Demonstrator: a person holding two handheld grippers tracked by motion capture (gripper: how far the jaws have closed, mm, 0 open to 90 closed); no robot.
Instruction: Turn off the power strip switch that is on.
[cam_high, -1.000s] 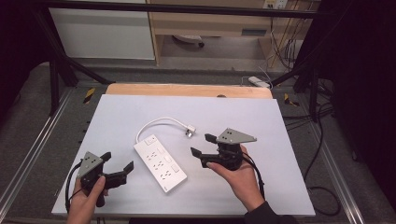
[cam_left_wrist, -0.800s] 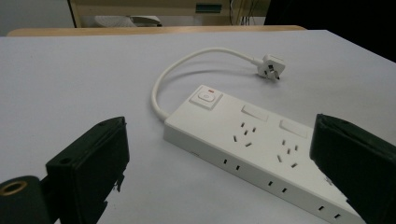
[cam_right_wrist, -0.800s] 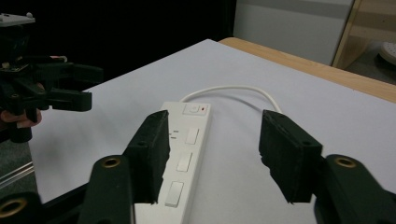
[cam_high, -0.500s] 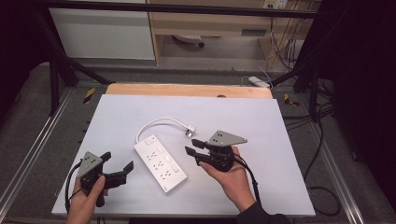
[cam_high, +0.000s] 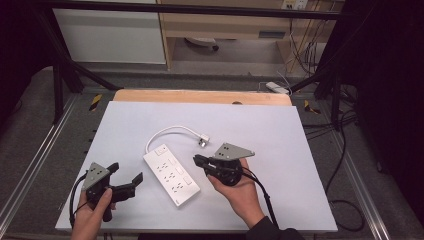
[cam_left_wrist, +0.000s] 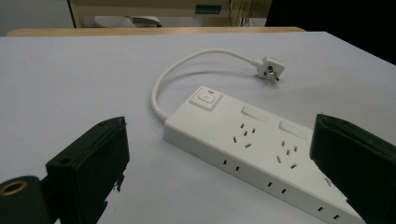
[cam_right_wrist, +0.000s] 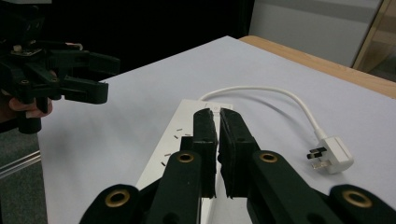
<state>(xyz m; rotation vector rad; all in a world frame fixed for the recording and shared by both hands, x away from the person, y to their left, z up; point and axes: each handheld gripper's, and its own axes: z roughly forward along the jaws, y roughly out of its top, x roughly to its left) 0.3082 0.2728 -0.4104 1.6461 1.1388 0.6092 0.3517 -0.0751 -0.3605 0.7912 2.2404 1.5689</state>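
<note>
So the right gripper (cam_high: 199, 161) sits in the person's right hand (cam_high: 240, 192) just right of the white power strip (cam_high: 171, 175), tips pointing left at the strip's right edge, grey three-cornered plate on top. Its jaws have just been closing and now stand almost together with nothing between them, only a thin slit left, which the right gripper view makes obvious. Whether the tips touch the strip I can't tell; from above they look just beside it.

The left gripper (cam_high: 126, 177) is down at the near left corner of the table (cam_high: 300, 150), held in the left hand (cam_high: 90, 215), jaws spread wide and empty, aimed right toward the strip but well apart from it.

The strip lies diagonally mid-table, switch end far-left. Its short cable (cam_high: 170, 131) loops away to the far side and ends in the plug (cam_high: 203, 140), lying flat just beyond the right gripper.

The left gripper view gives the red mark on the switch (cam_left_wrist: 205, 98) and the socket holes nicely, but cuts off the strip's near end. In the right gripper view the closed jaws cover most of the strip, though the plug's pins (cam_right_wrist: 316, 157) are clear there. Both forearms are cut off at the bottom of the high view.
</note>
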